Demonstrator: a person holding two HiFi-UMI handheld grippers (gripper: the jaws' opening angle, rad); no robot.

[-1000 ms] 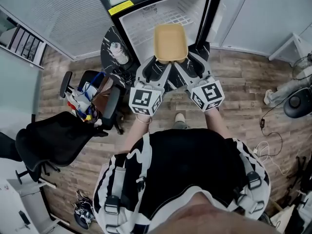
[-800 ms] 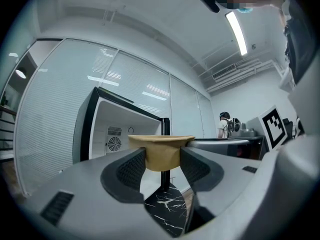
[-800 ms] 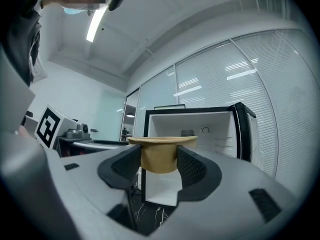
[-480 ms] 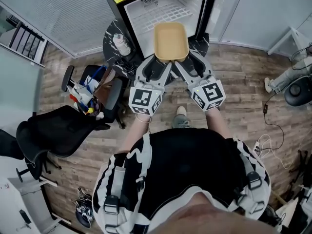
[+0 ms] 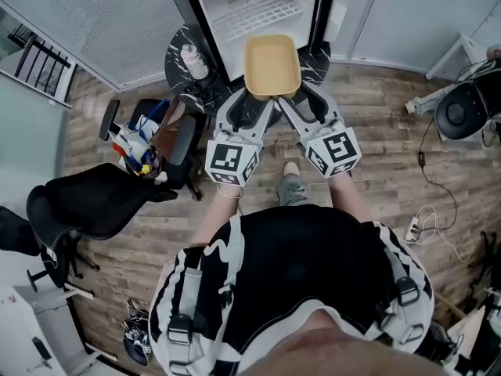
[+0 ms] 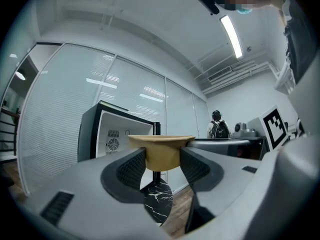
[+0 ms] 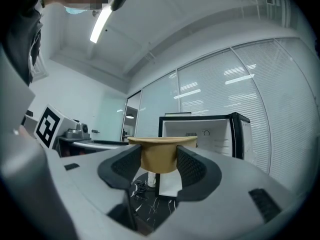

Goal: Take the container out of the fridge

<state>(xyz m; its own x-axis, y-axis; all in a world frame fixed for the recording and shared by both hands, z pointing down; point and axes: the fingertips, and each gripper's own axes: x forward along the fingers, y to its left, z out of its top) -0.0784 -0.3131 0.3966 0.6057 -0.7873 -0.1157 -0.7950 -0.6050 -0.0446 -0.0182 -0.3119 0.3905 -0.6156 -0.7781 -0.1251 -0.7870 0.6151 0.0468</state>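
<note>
A tan rectangular container point(image 5: 272, 65) hangs in the air in front of the open fridge point(image 5: 258, 14), clear of its white interior. My left gripper point(image 5: 254, 99) is shut on the container's near left part and my right gripper point(image 5: 290, 99) on its near right part. In the left gripper view the tan container point(image 6: 161, 151) is pinched between the dark ribbed pads, with the fridge point(image 6: 112, 136) behind it. The right gripper view likewise has the container point(image 7: 160, 154) squeezed between its pads, and the fridge point(image 7: 210, 134) stands open behind.
The fridge sits on a round black marble table point(image 5: 196, 73) with a white bottle point(image 5: 191, 59) on it. A black office chair point(image 5: 94, 206) and a chair piled with bags point(image 5: 149, 147) stand at the left. Cables and a power strip point(image 5: 423, 225) lie on the wooden floor at the right.
Both grippers and the container have drawn back from the fridge, which now sits further up in the head view. The grip on the container is unchanged.
</note>
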